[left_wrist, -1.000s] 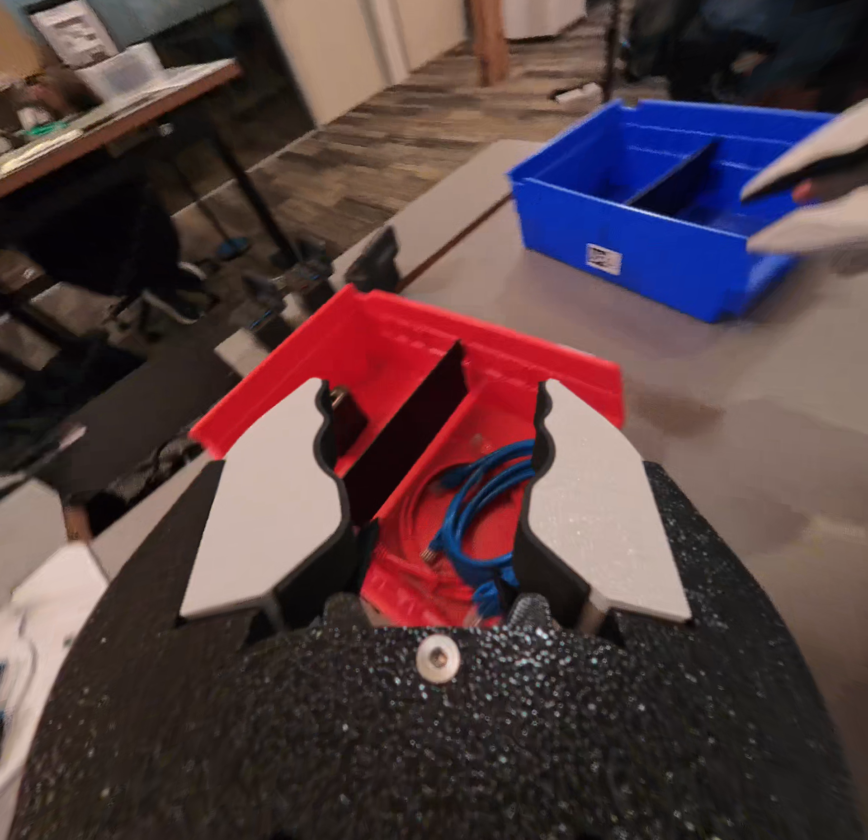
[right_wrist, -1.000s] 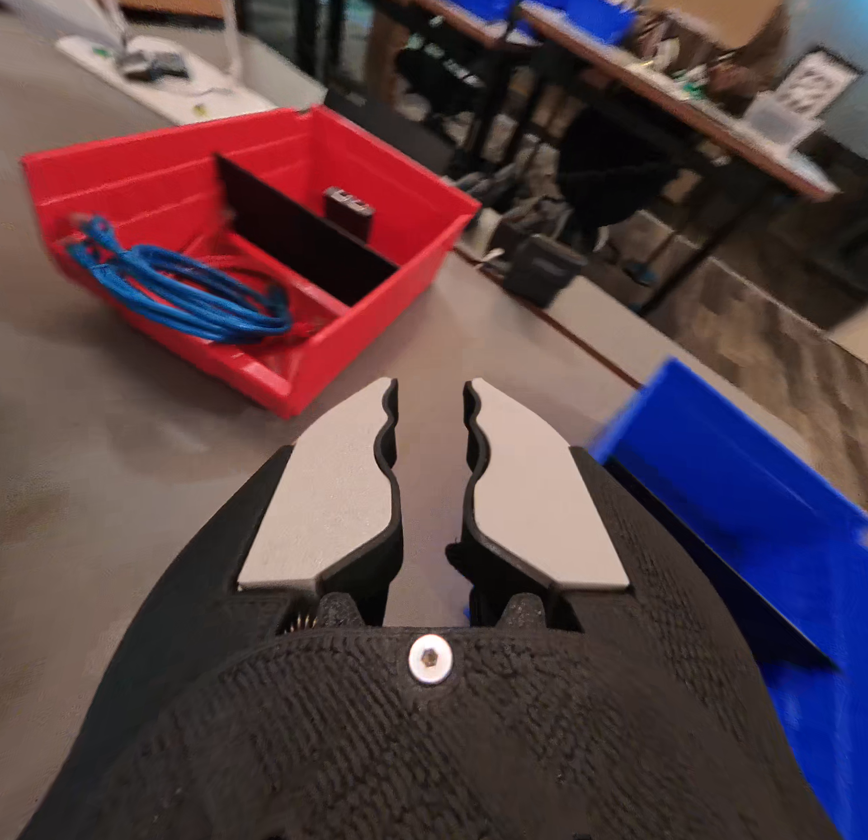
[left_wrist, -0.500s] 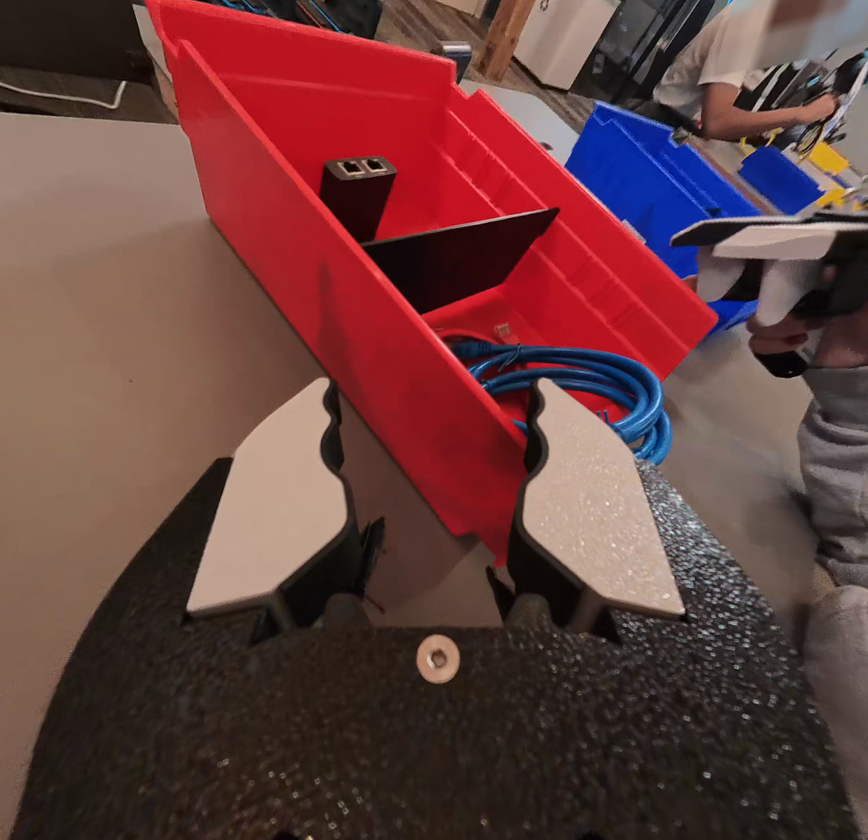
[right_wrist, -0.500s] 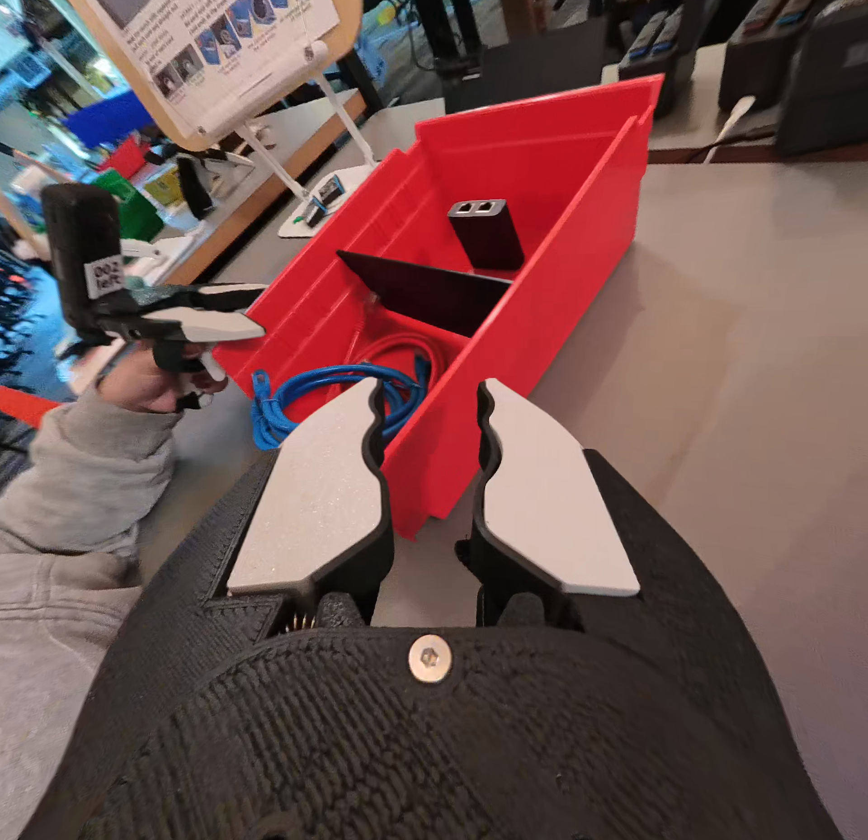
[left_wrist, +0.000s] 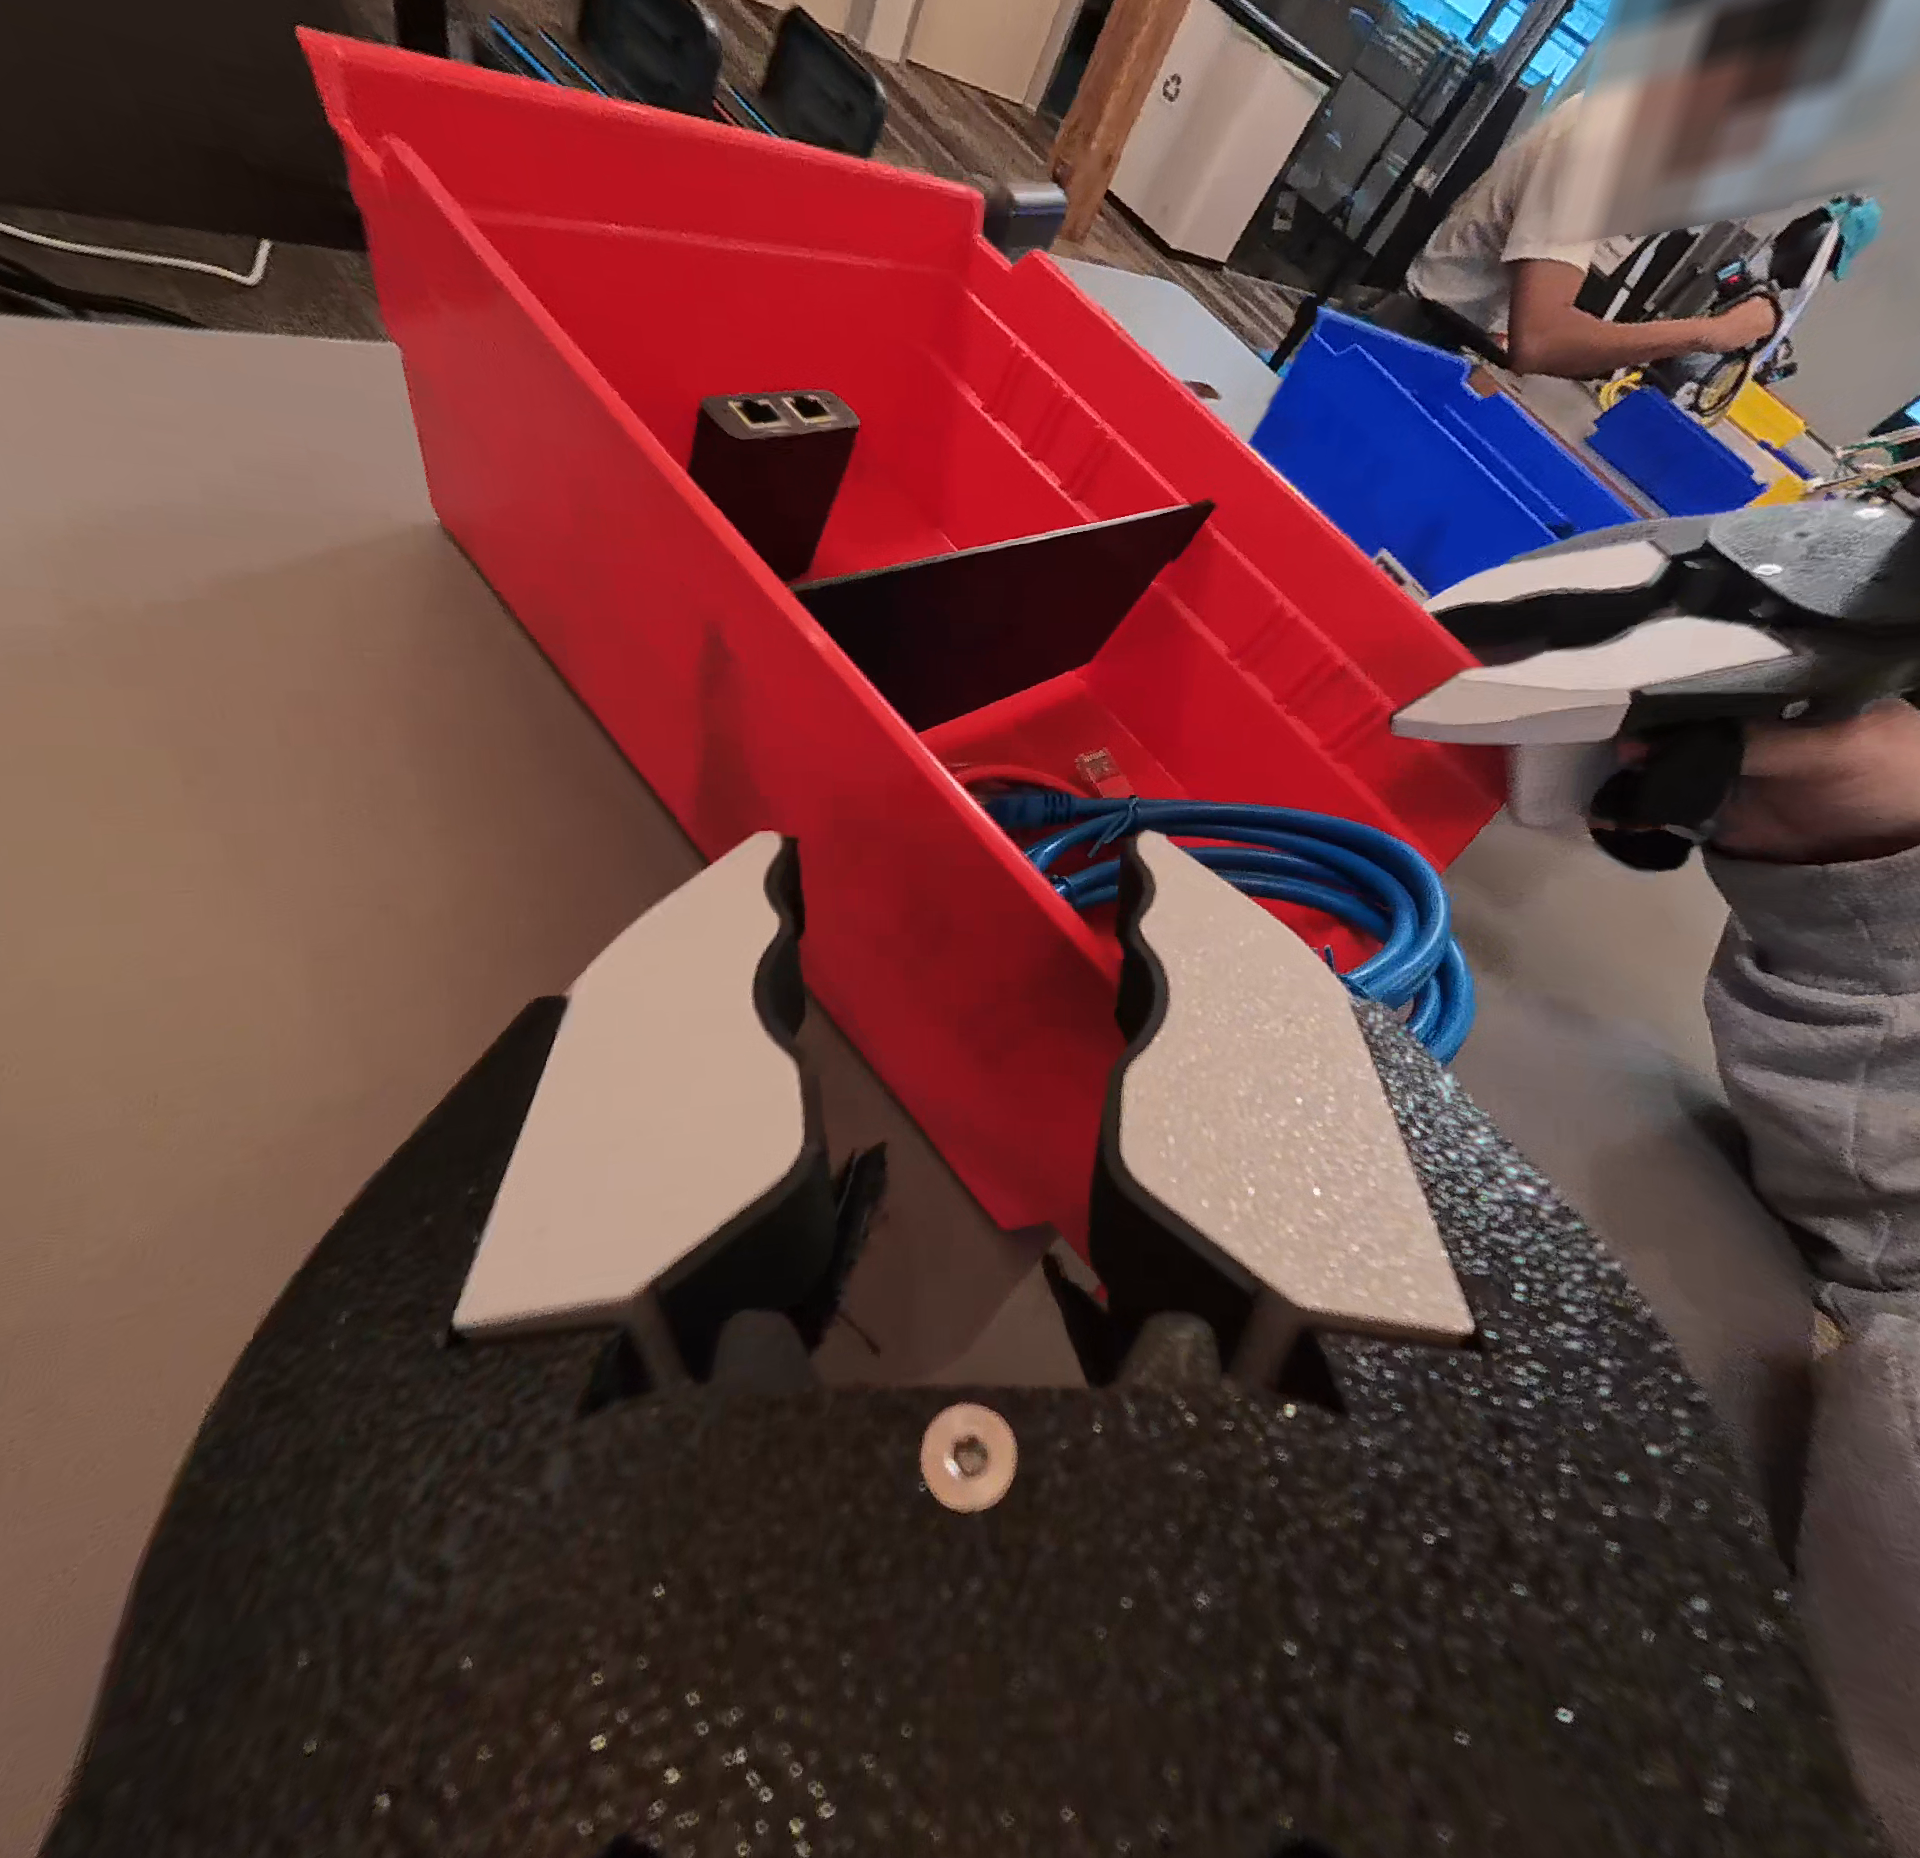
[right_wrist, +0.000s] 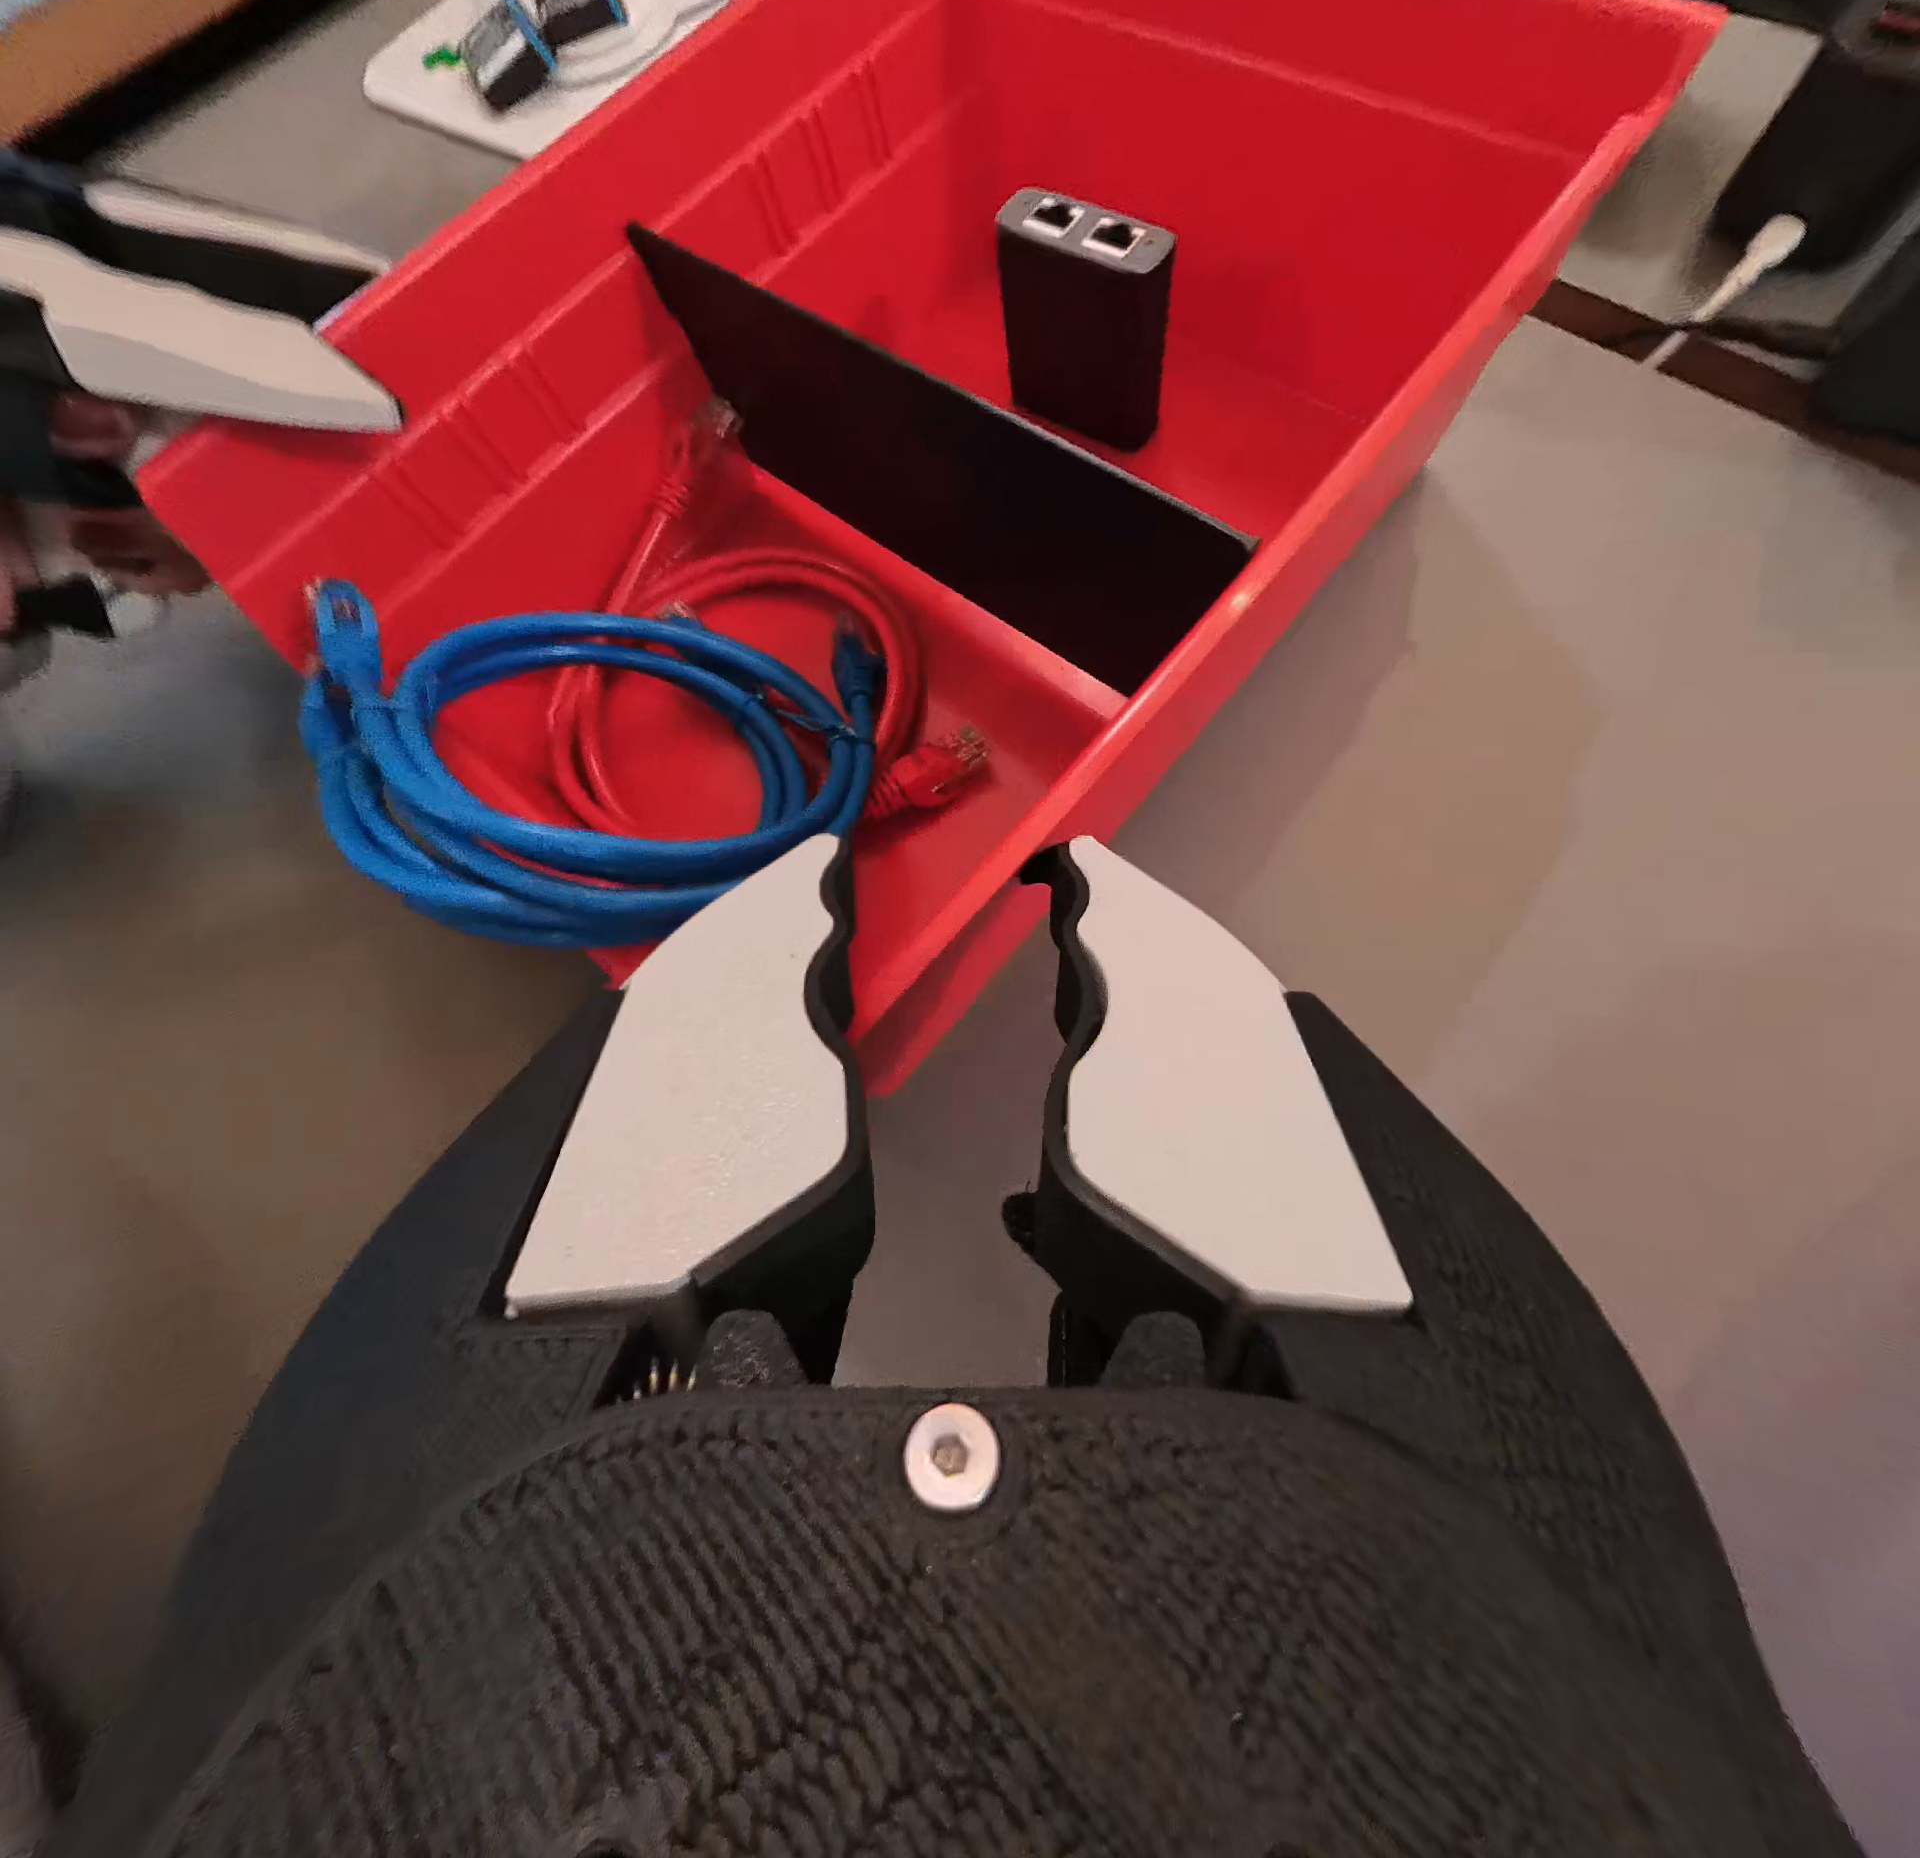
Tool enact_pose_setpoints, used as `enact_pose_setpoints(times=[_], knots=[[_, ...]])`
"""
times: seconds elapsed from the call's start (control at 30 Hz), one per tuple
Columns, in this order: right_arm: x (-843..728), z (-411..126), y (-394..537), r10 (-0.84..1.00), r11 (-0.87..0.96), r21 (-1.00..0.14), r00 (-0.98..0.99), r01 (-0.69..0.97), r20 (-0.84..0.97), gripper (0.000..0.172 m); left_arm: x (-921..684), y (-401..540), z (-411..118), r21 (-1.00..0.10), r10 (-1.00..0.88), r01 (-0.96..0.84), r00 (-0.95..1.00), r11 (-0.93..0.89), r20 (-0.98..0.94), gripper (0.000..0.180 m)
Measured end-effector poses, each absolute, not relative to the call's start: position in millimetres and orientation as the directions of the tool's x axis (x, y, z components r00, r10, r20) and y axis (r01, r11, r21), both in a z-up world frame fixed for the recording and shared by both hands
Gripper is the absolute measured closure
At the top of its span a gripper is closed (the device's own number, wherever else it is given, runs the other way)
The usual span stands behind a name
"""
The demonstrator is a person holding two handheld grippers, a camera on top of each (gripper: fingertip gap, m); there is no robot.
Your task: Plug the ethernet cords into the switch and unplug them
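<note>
A red bin stands on the grey table. A black divider splits it. The black switch stands upright in the far compartment, its two ports facing up; it also shows in the right wrist view. A coiled blue ethernet cord and a red cord lie in the near compartment, the blue coil hanging over the low front edge. My left gripper is open and empty above the bin's side wall. My right gripper is open and empty above the bin's near corner.
Blue bins stand beyond the red bin. A person works at a far table. A white mat with small items lies behind the bin. Bare grey table lies to the right of the bin.
Both grippers swung round to face the red bin and closed in on it. The right one now looks down into it. The left jaws have narrowed a little. Nothing was grasped.
</note>
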State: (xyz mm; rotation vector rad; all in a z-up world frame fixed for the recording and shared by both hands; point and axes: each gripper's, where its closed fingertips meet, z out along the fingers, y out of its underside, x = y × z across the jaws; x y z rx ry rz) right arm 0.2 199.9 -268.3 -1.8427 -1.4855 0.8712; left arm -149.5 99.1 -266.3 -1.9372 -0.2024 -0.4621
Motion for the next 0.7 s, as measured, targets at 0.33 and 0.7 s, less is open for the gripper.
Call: enact_pose_setpoints(times=[0.33, 0.7], knots=[[-79.5, -188.5, 231.3, 0.798, 0.596, -0.647, -0.264, 0.475, 0.542, 0.151, -216.4, 60.8, -211.4, -0.993, 0.059, 0.084, 0.994, 0.086, 0.089, 0.105], [-188.2, -304.9, 259.4, 0.73, 0.683, -0.253, -0.651, 0.685, 0.208, 0.122, -212.8, 65.3, -223.5, -0.995, 0.084, -0.014, 0.996, 0.102, -0.005, 0.11]])
